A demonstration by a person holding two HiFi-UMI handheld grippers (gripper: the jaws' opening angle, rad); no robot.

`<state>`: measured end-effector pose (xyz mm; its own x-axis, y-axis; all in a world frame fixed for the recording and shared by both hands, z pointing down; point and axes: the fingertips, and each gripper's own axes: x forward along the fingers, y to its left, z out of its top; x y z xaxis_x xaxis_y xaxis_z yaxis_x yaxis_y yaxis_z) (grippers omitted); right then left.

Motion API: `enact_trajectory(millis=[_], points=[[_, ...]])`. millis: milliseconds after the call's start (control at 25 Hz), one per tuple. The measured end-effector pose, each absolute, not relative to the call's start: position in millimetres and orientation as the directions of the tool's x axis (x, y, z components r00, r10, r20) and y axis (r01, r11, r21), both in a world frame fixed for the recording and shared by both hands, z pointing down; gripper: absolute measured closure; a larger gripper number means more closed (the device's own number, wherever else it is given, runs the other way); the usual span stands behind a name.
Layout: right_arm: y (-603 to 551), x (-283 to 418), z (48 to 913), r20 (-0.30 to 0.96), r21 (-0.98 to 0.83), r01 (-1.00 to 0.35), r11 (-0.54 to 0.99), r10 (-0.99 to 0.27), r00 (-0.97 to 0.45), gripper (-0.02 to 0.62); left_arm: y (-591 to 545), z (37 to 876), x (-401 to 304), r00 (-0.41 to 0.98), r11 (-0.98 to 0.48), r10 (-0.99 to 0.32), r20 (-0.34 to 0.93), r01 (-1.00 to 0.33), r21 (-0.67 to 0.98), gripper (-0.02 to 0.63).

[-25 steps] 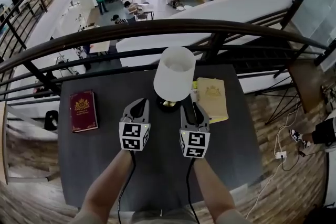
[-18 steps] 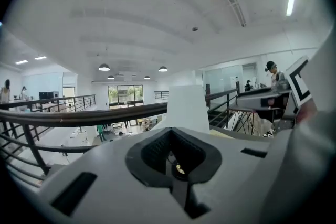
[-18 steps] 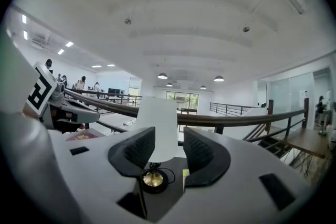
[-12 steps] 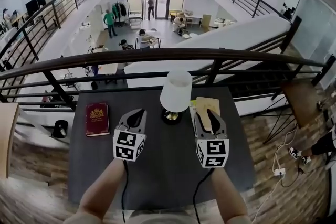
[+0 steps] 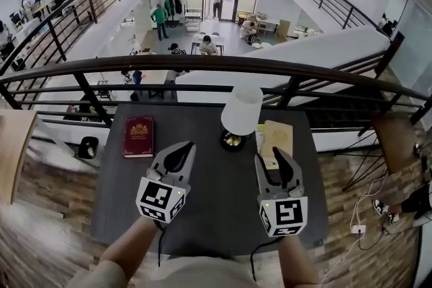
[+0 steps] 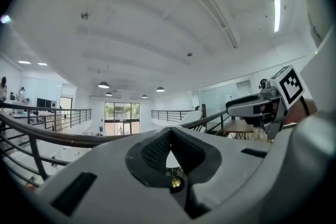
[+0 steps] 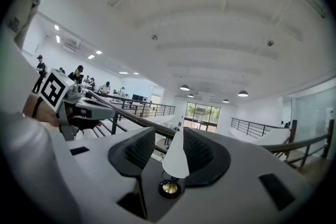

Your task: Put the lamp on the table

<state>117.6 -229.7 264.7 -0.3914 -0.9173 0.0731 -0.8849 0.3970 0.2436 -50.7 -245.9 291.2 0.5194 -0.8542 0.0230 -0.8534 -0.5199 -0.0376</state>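
Note:
The lamp (image 5: pixel 241 112) stands upright on the dark table (image 5: pixel 202 202), near its far edge, with a white shade and a brass base (image 5: pixel 233 140). Nothing holds it. My left gripper (image 5: pixel 184 148) hovers over the table in front of and left of the lamp, its jaws shut and empty. My right gripper (image 5: pixel 274 160) hovers in front of and right of the lamp, open with nothing in it. In the right gripper view the lamp (image 7: pixel 176 157) shows ahead through that gripper's (image 7: pixel 169 136) gap. In the left gripper view a sliver of the lamp (image 6: pixel 171 165) shows below that gripper's (image 6: pixel 169 132) touching tips.
A red book (image 5: pixel 138 136) lies at the table's far left. A tan book (image 5: pixel 277 138) lies just right of the lamp's base, under the right gripper's tips. A dark railing (image 5: pixel 202 64) runs behind the table, with a drop to a lower floor where people stand.
Both grippers have drawn back from the lamp toward me, and the right one has moved rightward. The lamp stays where it stood on the table.

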Motion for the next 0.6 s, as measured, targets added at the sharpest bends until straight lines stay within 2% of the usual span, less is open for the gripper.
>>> enact_trajectory(millis=[200,320,600], points=[[-200,97,263,0.029,0.252,-0.866,0.432,-0.898,-0.439,0.431,-211,298,-47,0.515,-0.514,-0.857,0.011,-0.856,-0.047,0.601],[-186,96,257,-0.039,0.192,-0.875,0.443,-0.888,-0.458,0.493,-196,306,-51,0.485,-0.485,-0.874,-0.005,-0.874,-0.004,0.601],[-169,89,270,-0.049,0.121,-0.863,0.491,-0.865,-0.499,0.517,-178,315,-40,0.51,-0.51,-0.86,0.032,-0.86,-0.023,0.601]])
